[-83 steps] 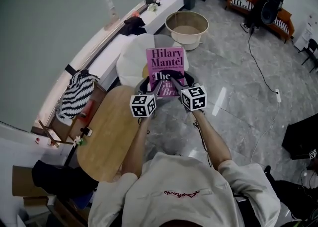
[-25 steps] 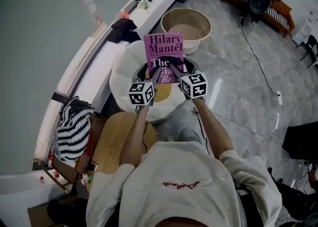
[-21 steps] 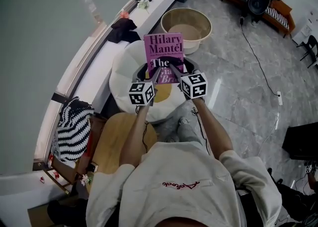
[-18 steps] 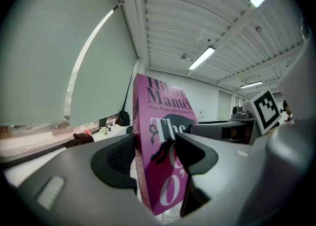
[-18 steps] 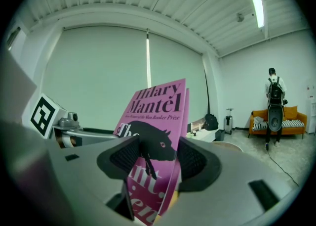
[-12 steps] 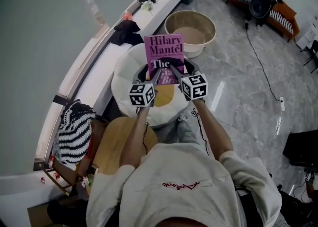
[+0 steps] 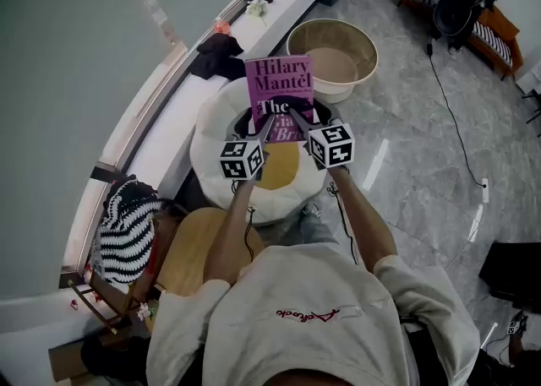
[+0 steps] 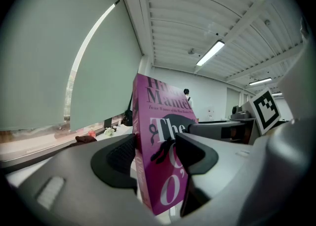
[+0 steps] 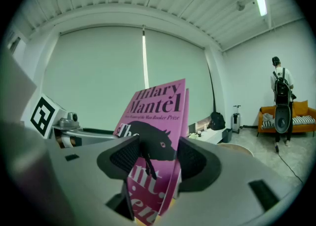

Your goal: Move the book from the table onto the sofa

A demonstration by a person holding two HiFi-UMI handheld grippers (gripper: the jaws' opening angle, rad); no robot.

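- left gripper (image 7: 264, 128) (image 8: 158, 156): its two dark jaws are pressed onto the lower left part of a pink book (image 7: 281, 89) (image 8: 159, 121), one pad on the front cover and one on the back.
- right gripper (image 7: 296, 120) (image 9: 159, 160): its jaws pinch the lower right part of the same book (image 9: 157, 102), one pad over the black animal printed on the cover.
- the book is held up in the air between both tools, roughly upright, with its front cover towards the person; the top of the cover reads "hilary mantel" in dark letters.
- from the head view, the book lies over the far part of a round white padded seat (image 7: 218, 127) with a yellow centre, which sits on the floor in front of the person.
- a round wooden table (image 7: 196, 251) is close to the person's left side, partly hidden by the left arm, and well apart from the book.
- a black-and-white striped cushion (image 7: 122, 225) lies further left, next to a long white window ledge (image 7: 169, 135).
- a large beige tub (image 7: 331, 48) stands just beyond the white seat on the grey marble floor (image 7: 423, 148).
- an orange sofa (image 7: 499, 28) stands far off at the top right; in the right gripper view a person (image 9: 281, 96) stands in front of it.
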